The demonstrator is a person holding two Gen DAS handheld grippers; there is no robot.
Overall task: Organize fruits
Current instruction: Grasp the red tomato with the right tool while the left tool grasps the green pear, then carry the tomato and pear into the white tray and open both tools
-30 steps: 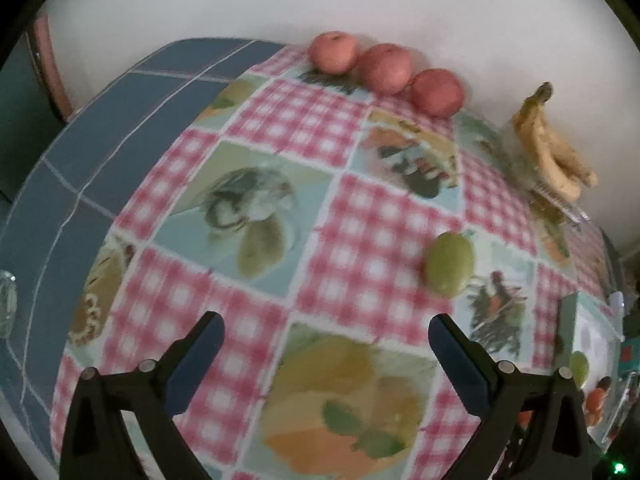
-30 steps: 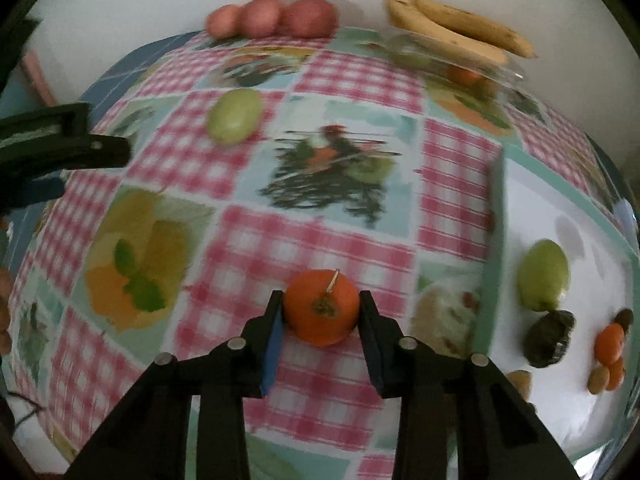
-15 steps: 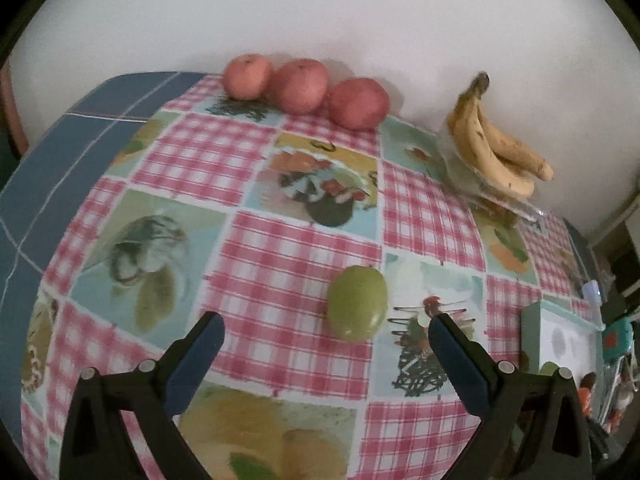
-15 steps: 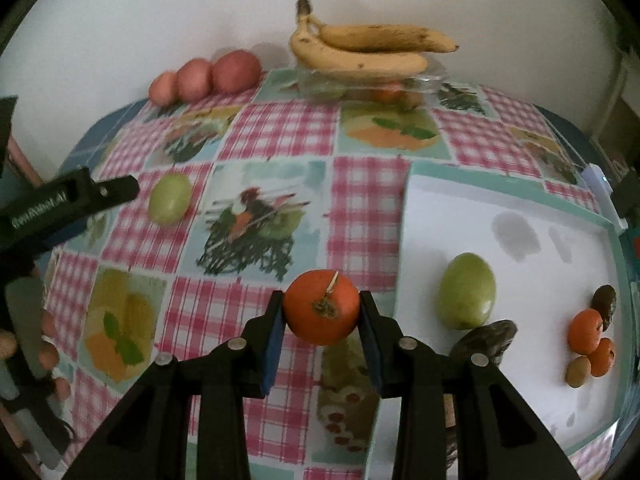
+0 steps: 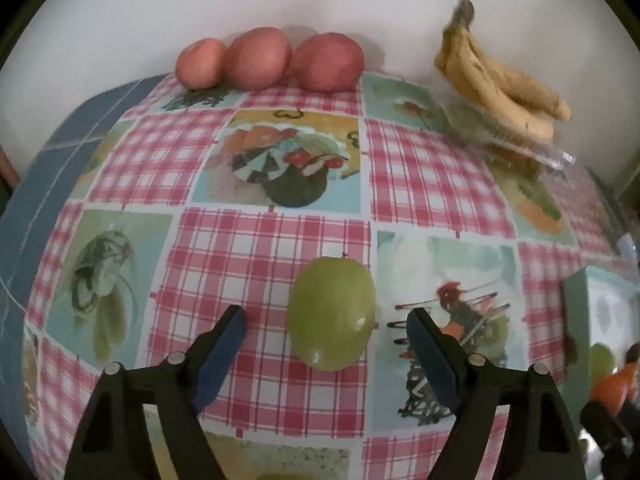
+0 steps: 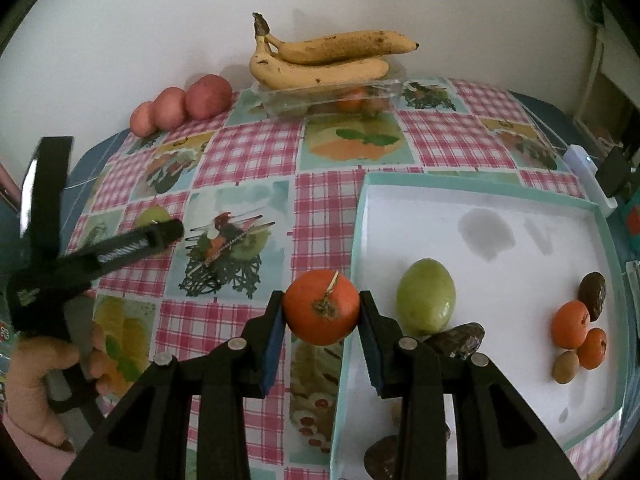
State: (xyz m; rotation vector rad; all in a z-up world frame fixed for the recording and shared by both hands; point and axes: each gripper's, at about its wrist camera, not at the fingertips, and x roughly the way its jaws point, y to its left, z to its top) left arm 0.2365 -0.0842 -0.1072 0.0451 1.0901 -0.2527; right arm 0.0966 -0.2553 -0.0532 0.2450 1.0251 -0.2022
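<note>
Left tongs (image 5: 326,320) straddle the green fruit (image 5: 331,314) on the counter (image 5: 264,248), jaws closing but clear of it, its long axis pointing away toward the bananas (image 5: 500,88).

Right tongs (image 6: 322,312) clamp an orange (image 6: 322,306) just beside the tray (image 6: 500,196) rim.

Left hand-held gripper (image 5: 326,322) is pitched steeply downward; its jaws are closing, a green fruit (image 5: 331,314) lying between the pads, untouched. Its handle is gripped by a hand (image 6: 44,376) at near left. Right hand-held gripper (image 6: 322,312) is clamped on an orange fruit (image 6: 322,307), carried clear of the desk.
</note>
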